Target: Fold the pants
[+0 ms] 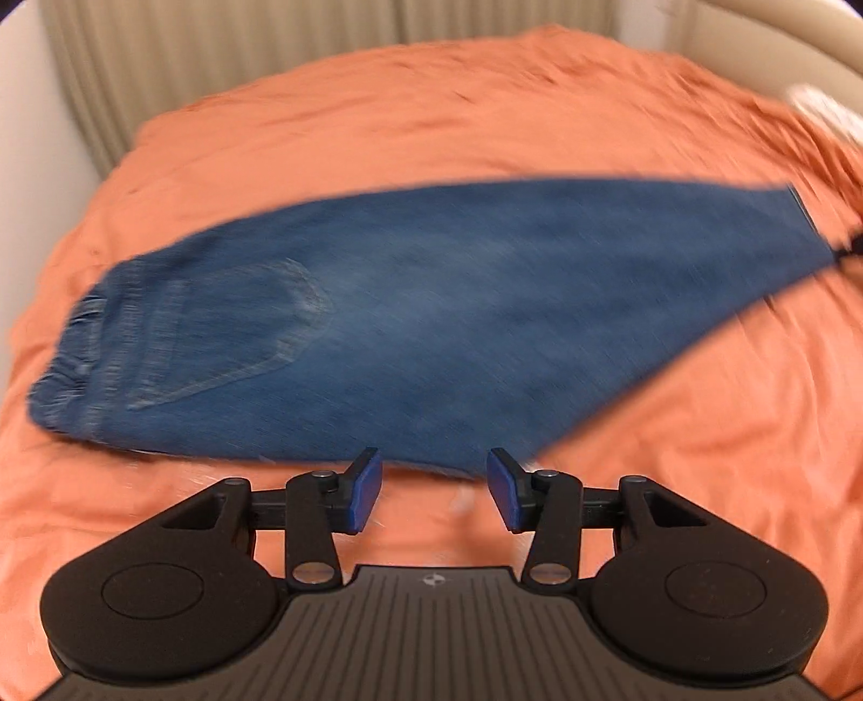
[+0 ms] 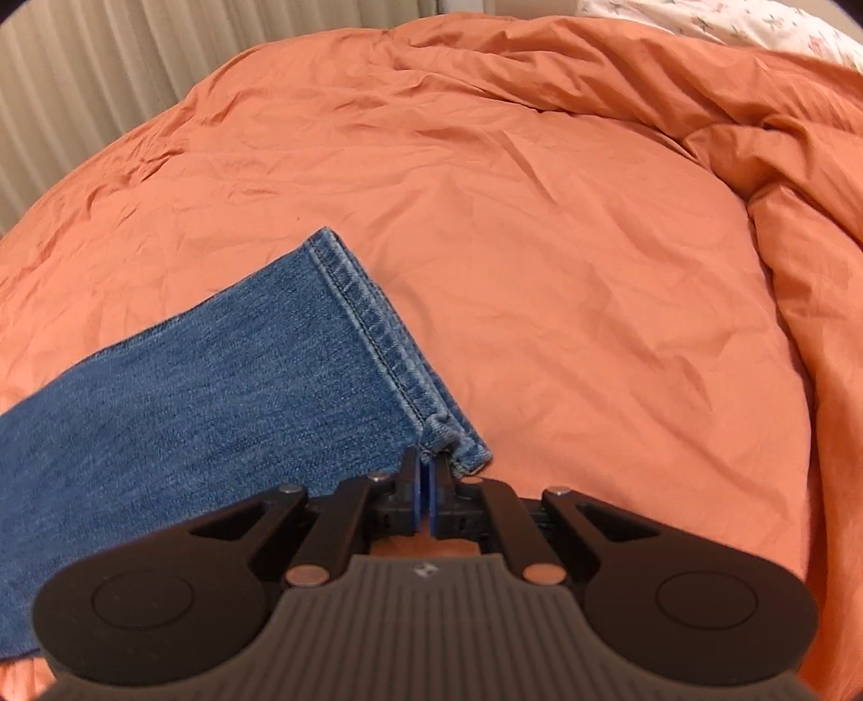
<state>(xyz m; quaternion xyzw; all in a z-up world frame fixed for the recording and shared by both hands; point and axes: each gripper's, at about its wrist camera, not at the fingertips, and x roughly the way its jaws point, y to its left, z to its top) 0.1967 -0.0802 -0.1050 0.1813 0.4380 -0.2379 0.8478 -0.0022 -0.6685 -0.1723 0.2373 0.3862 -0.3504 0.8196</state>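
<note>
Denim is filling both views: the pants (image 1: 431, 323) are lying flat on the orange duvet (image 1: 431, 118), folded lengthwise so one leg is covering the other.

Left wrist view: I am seeing the whole garment, blurred. Waistband and back pocket (image 1: 259, 334) are sitting ahead and left of my jaws; the leg is tapering away ahead and to the right. The left gripper (image 1: 434, 490) is hovering with its blue pads (image 1: 364, 488) well apart and nothing between them; the near edge of the denim is lying just ahead of the tips. At the far right end of the leg something dark is meeting the hem, too blurred for me to identify.

Right wrist view: only the hem end is showing, sharp, with its stitched cuff (image 2: 377, 323) running diagonally away ahead and left of the jaws. The right gripper (image 2: 430, 474) is standing with its pads pressed together, pinching the near corner of the cuff at the tips. The rest of the leg is running off to the left, partly passing under the gripper body.

Around: a pale ribbed panel (image 2: 81, 81) is standing beyond the bed, ahead and left. Bunched duvet folds (image 2: 782, 162) are rising to the right, and a white patterned fabric (image 2: 728, 24) is peeking out beyond them.
</note>
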